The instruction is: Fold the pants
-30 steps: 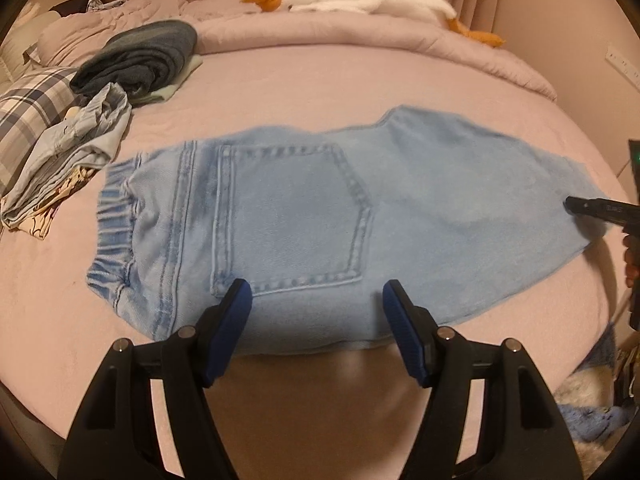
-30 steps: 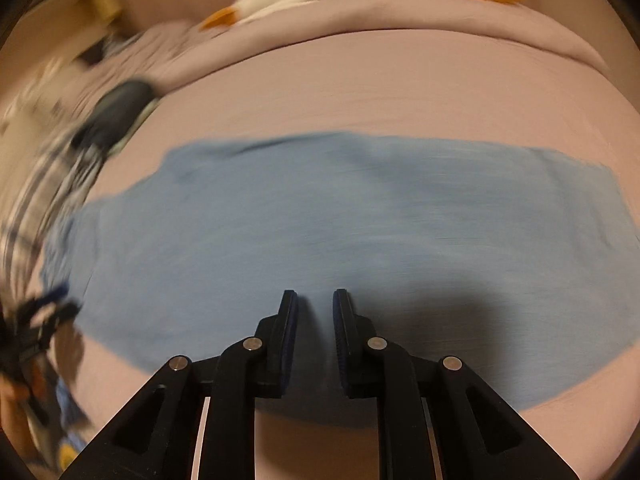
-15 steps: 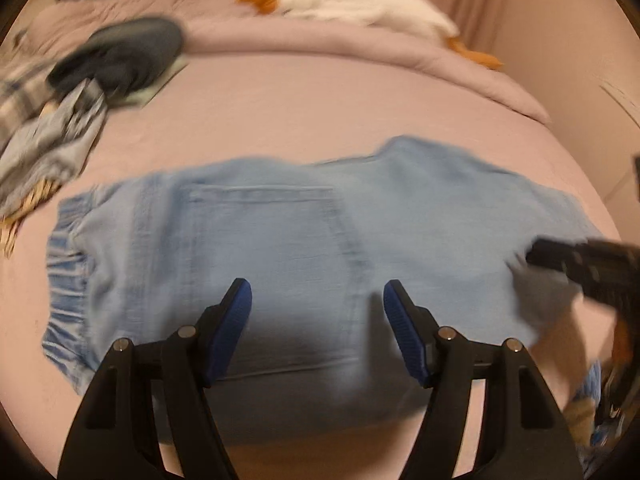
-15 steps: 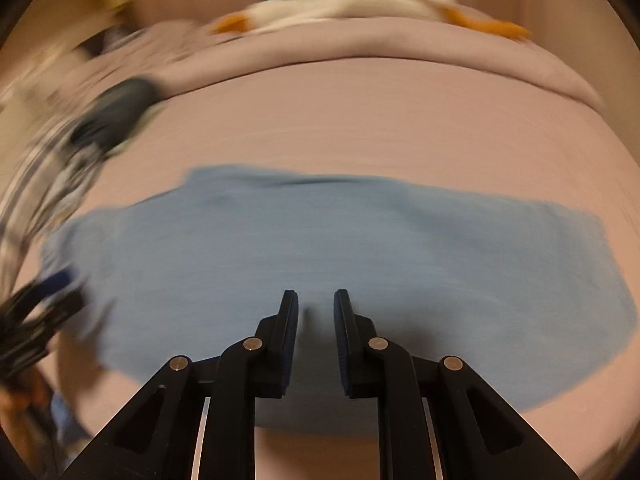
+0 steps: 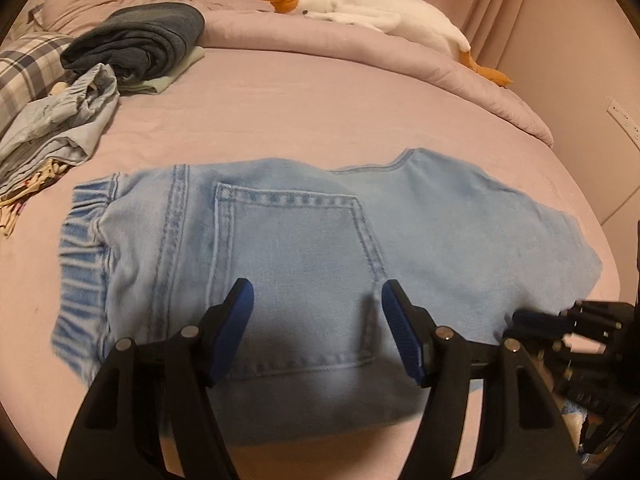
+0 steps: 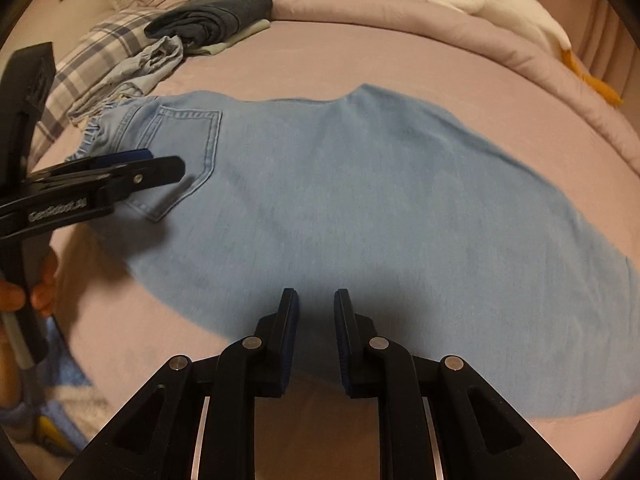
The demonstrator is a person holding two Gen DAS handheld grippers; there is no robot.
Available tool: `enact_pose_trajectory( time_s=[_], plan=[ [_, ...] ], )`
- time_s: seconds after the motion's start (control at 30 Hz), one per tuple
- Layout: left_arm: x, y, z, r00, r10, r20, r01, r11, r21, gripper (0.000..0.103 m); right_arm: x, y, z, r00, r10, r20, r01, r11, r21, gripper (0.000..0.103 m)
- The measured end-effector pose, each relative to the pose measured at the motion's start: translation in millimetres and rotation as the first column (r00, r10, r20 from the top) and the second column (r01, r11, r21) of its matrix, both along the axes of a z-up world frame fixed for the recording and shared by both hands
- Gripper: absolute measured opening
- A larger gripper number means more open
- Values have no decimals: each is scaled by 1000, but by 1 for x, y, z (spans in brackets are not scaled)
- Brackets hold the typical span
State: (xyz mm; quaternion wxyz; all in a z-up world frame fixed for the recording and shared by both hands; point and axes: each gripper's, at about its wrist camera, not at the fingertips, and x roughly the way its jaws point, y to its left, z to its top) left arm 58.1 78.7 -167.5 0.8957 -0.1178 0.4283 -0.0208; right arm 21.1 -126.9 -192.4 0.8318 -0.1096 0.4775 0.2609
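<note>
Light-blue denim pants point(image 5: 304, 256) lie flat on the pink bed point(image 5: 304, 96), folded lengthwise, back pocket point(image 5: 292, 280) facing up. The elastic waistband point(image 5: 80, 264) is at the left end in the left wrist view; the leg runs off to the right. In the right wrist view the pants point(image 6: 360, 220) spread across the middle of the bed point(image 6: 360, 52), pocket point(image 6: 188, 152) and waistband far left, leg end toward the lower right.

Left tool point(image 5: 318, 320): fingers clearly apart, about mid-width, nothing between the blue pads point(image 5: 236, 328). It hovers above the pocket area near the pants' near edge; contact with the denim can't be told. In the right wrist view the same tool point(image 6: 160, 166) comes in from the left over the pocket corner, with fingertips of the person's hand point(image 6: 40, 284) on its handle.

Right tool point(image 6: 316, 328): fingers nearly together, only a narrow gap, no fabric pinched between the pads point(image 6: 290, 340). It sits over the near edge of the leg. In the left wrist view it shows blurred at lower right point(image 5: 532, 318), beside the leg's near edge.

Other stuff on the bed, well away from the pants: rolled dark-blue garment point(image 5: 140, 40) on a pale-green folded piece point(image 5: 172, 76), crumpled light-blue clothing point(image 5: 60, 120), plaid fabric point(image 5: 24, 72), all far left. A white goose plush point(image 5: 376, 20) with orange beak lies on the bunched pink comforter point(image 5: 400, 60) at the back.
</note>
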Motion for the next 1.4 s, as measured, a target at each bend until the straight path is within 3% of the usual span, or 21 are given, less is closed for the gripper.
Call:
enact_pose_trajectory(
  time_s=[0.1, 0.23, 0.3, 0.4, 0.5, 0.67, 0.8, 0.87, 0.97, 1.13, 1.17, 1.23, 1.3, 1.4],
  plan=[
    [-4, -13, 4, 1000, -29, 9, 29, 1000, 7, 66, -2, -10, 6, 999, -35, 24, 33, 997, 65, 16],
    [-5, -46, 0, 994, -110, -10, 111, 990, 93, 68, 17, -41, 1, 987, -157, 29, 153, 982, 110, 16],
    [-4, -54, -16, 990, -132, -58, 138, 984, 114, 69, 20, -55, -9, 979, -203, 5, 201, 972, 119, 16],
    [-15, -62, -20, 985, -168, -34, 171, 964, 203, 71, 22, -85, -15, 972, -233, -39, 236, 946, 223, 16],
    [-17, -51, -19, 985, -165, -52, 172, 970, 175, 72, 27, -127, -20, 954, -283, -97, 299, 901, 314, 16],
    [-14, -49, -15, 985, -139, -101, 154, 976, 155, 72, 41, -211, -28, 868, -464, -176, 493, 768, 408, 16],
    [-5, -57, -13, 982, -105, -154, 133, 974, 182, 72, 50, -266, -29, 816, -552, -169, 566, 705, 428, 16],
    [-1, -59, -9, 982, -80, -174, 113, 976, 184, 72, 51, -295, -27, 772, -617, -148, 616, 671, 413, 19],
    [2, -67, 1, 983, -76, -167, 105, 980, 171, 72, 50, -332, -29, 701, -696, -158, 681, 585, 441, 19],
    [14, -100, 14, 975, -182, -125, 194, 977, 85, 72, 26, -363, -15, 604, -788, -117, 725, 482, 492, 24],
    [19, -108, 14, 968, -218, -122, 223, 974, 32, 72, 19, -367, -14, 601, -787, -135, 719, 460, 520, 34],
    [27, -123, 14, 955, -271, -120, 264, 962, -69, 72, 6, -370, -16, 599, -782, -172, 720, 432, 544, 42],
    [37, -136, 12, 942, -311, -125, 288, 942, -174, 72, -3, -373, -23, 598, -773, -211, 729, 415, 544, 42],
    [50, -152, 9, 934, -338, -120, 296, 916, -272, 72, -7, -366, -38, 591, -739, -323, 756, 367, 542, 43]
  ],
)
